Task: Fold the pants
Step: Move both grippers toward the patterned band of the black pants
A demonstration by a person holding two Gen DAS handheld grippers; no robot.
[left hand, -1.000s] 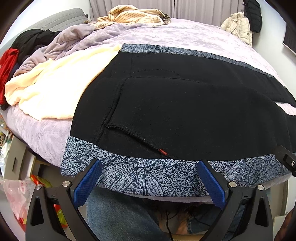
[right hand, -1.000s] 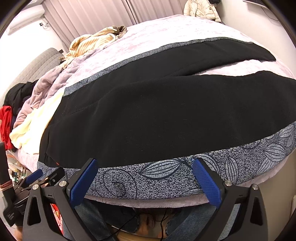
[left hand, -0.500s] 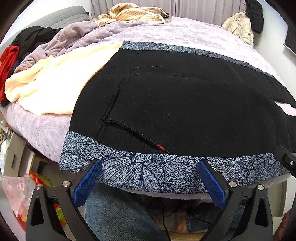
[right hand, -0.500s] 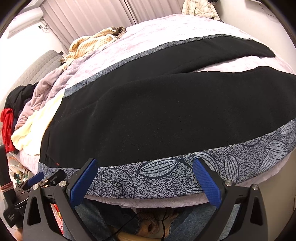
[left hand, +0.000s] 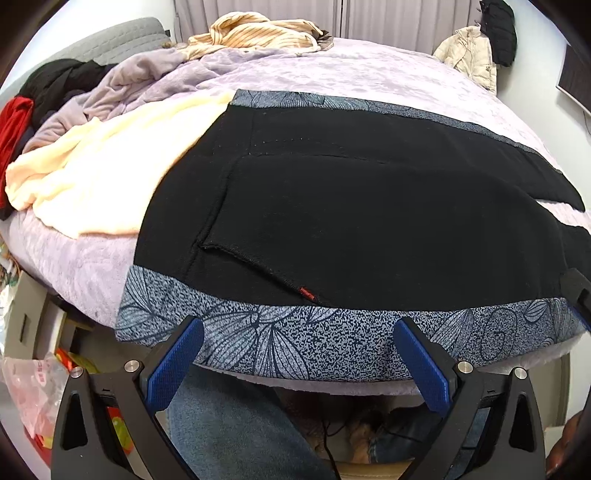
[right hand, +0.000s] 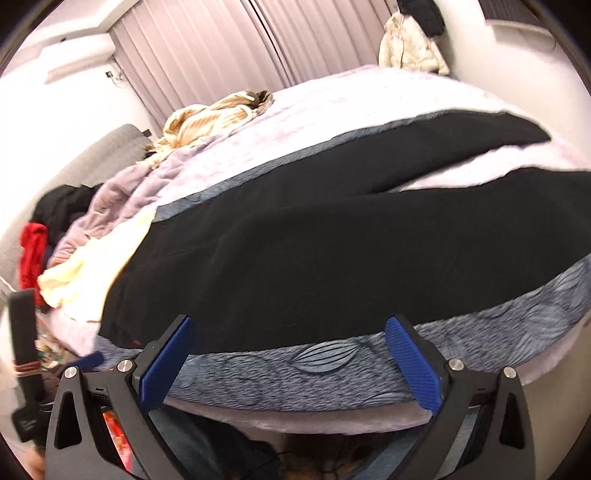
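Observation:
Black pants (left hand: 369, 221) with a grey-blue leaf-print side stripe (left hand: 295, 332) lie flat on the bed, waist to the left, legs spread to the right (right hand: 369, 236). A back pocket with a small red tag (left hand: 307, 294) faces up. My left gripper (left hand: 295, 363) is open and empty, just off the near stripe edge by the waist. My right gripper (right hand: 288, 360) is open and empty, just off the near stripe (right hand: 332, 369) further along the leg. The far leg (right hand: 443, 147) angles away.
A cream blanket (left hand: 110, 184), lilac throw (left hand: 147, 81), striped garment (left hand: 258, 33) and red and black clothes (left hand: 14, 129) lie left and behind the pants on the lilac bedspread (left hand: 369, 70). Jackets (left hand: 476, 55) hang at the far right. A jeans-clad leg (left hand: 236, 424) is below.
Both grippers moved slightly closer and lower toward the near edge of the pants; the right wrist view is tilted and blurred now. Jaws stay open.

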